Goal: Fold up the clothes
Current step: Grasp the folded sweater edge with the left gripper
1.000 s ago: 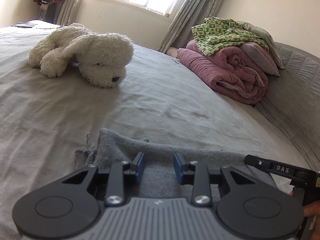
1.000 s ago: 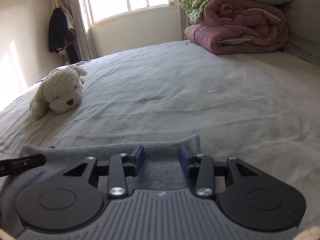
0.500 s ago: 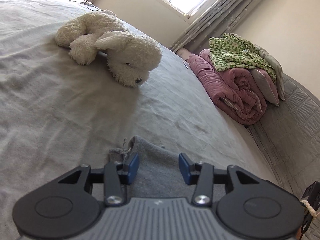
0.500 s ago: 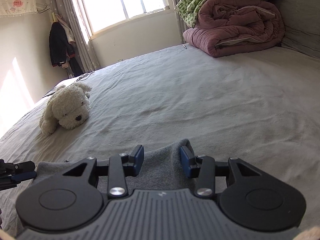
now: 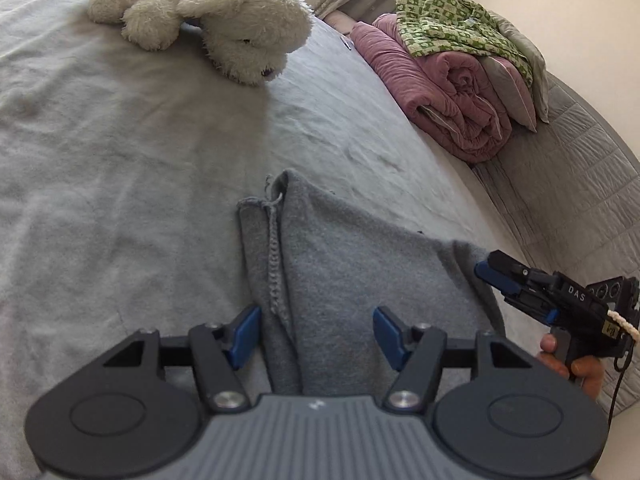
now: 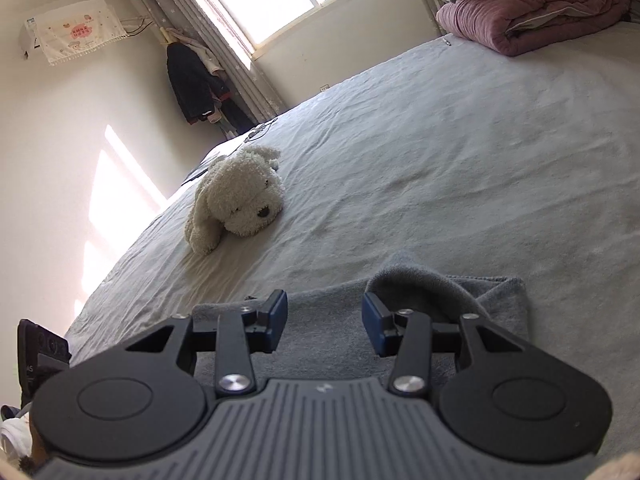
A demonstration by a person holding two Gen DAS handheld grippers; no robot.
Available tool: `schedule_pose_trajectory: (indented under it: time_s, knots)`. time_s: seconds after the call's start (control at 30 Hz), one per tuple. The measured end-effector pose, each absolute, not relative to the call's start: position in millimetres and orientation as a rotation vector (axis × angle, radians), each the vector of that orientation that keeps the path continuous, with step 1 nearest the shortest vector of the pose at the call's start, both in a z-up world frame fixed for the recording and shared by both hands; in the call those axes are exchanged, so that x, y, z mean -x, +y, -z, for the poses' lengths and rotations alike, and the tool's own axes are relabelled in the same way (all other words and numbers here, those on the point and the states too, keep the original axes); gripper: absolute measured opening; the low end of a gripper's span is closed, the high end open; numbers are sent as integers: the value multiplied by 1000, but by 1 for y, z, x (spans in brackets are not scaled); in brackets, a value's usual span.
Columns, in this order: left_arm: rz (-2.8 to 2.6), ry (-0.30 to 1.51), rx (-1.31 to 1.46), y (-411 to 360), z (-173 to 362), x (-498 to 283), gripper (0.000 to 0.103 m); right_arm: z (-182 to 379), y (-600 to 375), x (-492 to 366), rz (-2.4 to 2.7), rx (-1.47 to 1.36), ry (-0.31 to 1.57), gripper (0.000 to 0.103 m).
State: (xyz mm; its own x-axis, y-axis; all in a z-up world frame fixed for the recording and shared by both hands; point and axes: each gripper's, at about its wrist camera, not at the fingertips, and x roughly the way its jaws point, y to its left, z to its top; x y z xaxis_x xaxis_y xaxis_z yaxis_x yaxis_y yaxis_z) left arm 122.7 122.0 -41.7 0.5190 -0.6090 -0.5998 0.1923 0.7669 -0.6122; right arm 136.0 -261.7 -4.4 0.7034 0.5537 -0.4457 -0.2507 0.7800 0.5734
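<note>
The grey garment (image 5: 352,272) lies on the bed (image 5: 120,184), close to the near edge, already doubled over on itself: in the left wrist view a seamed edge runs along its left side where layers stack, and in the right wrist view the right-hand corner (image 6: 424,284) stands up in a soft loop instead of lying flat.

The left gripper (image 5: 316,336) hangs over the near part of the cloth with its jaws spread; they have just been opening, and though the fabric passes between the blue pads, neither pad presses on it — released. The right gripper (image 6: 324,324) sits over the cloth's other end; its jaws have also just been opening, more slowly, and stand apart with cloth under the gap and nothing pinched. A hand (image 5: 572,364) holding the right gripper shows at the right edge of the left wrist view.

As a judgement, one fold looks laid down and let go. What seems left is flattening the raised corner, squaring the edges, and perhaps another fold to make the piece compact.

Farther out, a white plush dog (image 5: 224,16) lies on the sheet, well apart from the garment. At the head of the bed a rolled pink quilt (image 5: 448,88) carries a green patterned cloth (image 5: 452,20) — whether that also awaits folding cannot be told.
</note>
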Motion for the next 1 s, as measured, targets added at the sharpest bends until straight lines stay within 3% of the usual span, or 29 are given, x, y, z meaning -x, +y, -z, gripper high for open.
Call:
schedule_pose_trajectory:
  time_s: [0.07,0.13,0.17,0.27,0.4,0.53,0.63,0.8,0.87,1.0]
  knots:
    - [519,898,570,126,48,-125,61,6,-258,-137,-520,-526,659,47]
    - [523,890,628,130,55,-128,47,5,-250,-136,-558,-501,678,47]
    - [514,893,647,132,58,-129,35,4,-245,-136,-574,-481,686,47]
    - [515,889,682,131,60,-130,26,3,-234,-132,-604,-400,703,45]
    - [520,877,707,128,55,-129,21,10,-229,-130,-631,-358,737,39]
    - [536,841,737,126,43,-126,20,31,-226,-138,-656,-354,809,26]
    - [535,821,742,119,30,-125,19,46,-231,-145,-652,-403,831,8]
    - [501,801,671,93,1,-125,18,46,-241,-145,-668,-479,833,8]
    - [497,796,654,83,-11,-126,18,44,-249,-145,-690,-540,825,22]
    - [504,788,630,60,-34,-132,18,40,-278,-146,-698,-727,799,28]
